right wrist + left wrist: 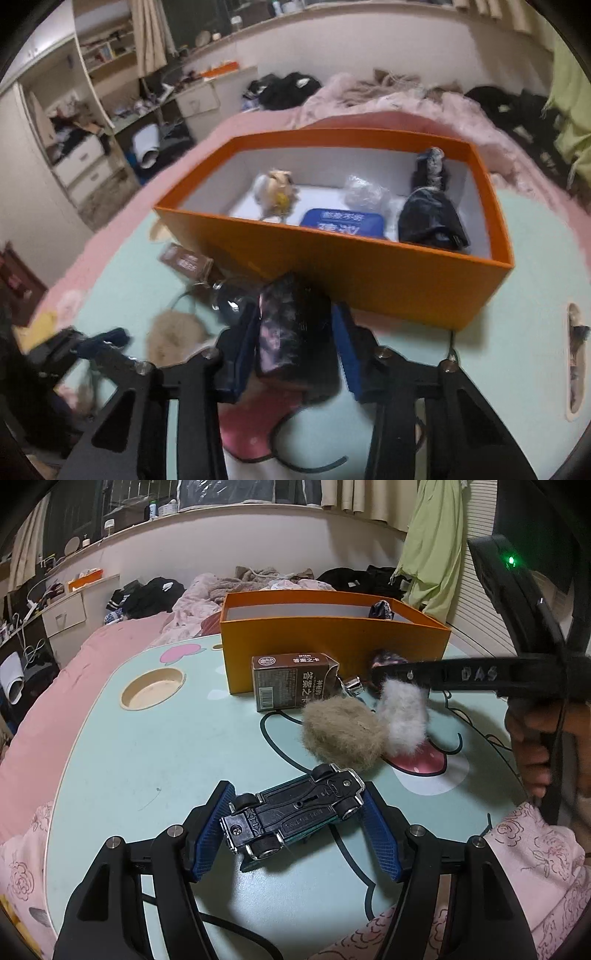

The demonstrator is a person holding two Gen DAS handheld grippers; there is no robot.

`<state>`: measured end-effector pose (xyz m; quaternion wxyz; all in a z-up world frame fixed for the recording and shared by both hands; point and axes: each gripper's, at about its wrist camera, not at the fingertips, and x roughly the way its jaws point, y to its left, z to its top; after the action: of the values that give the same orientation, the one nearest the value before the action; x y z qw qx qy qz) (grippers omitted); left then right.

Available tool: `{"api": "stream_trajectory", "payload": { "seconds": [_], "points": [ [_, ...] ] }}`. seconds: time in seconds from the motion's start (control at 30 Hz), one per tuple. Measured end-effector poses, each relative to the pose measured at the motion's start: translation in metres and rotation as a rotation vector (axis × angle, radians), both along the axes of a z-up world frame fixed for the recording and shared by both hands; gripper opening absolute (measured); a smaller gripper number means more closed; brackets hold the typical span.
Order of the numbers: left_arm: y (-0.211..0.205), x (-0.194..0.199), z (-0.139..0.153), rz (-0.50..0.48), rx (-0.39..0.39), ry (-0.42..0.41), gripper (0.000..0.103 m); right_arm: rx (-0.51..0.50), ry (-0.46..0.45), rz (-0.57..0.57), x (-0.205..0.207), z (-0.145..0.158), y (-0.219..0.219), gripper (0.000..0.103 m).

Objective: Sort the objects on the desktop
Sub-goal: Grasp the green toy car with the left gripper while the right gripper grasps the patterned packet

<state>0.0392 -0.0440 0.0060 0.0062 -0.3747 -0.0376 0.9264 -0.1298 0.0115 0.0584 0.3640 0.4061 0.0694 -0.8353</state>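
Note:
A teal toy car (pixel 295 818) lies upside down on the mint table (pixel 147 768) between the blue pads of my left gripper (pixel 297 829), which is open around it. My right gripper (pixel 295 343) is shut on a dark furry object with pink marks (pixel 291 332), held just in front of the orange box (pixel 369 280); the gripper also shows in the left wrist view (pixel 388 668). The box holds a small plush (pixel 275 192), a blue tin (pixel 343 223), a clear bag (pixel 364 192) and a black pouch (pixel 430 218).
On the table in front of the box (pixel 332 642) lie a brown carton (pixel 291 681), a tan fur ball (pixel 341 733), a white fur ball (pixel 402 716) and a small metal piece (pixel 352 685). A round cup hole (pixel 153 688) sits at the left. Pink bedding surrounds the table.

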Motion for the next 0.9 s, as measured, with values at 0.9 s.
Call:
{"api": "stream_trajectory", "payload": {
  "seconds": [0.9],
  "points": [
    [-0.019, -0.018, 0.071, -0.025, 0.102, 0.184, 0.069, -0.364, 0.096, -0.025, 0.013, 0.071, 0.074, 0.027]
  ]
}}
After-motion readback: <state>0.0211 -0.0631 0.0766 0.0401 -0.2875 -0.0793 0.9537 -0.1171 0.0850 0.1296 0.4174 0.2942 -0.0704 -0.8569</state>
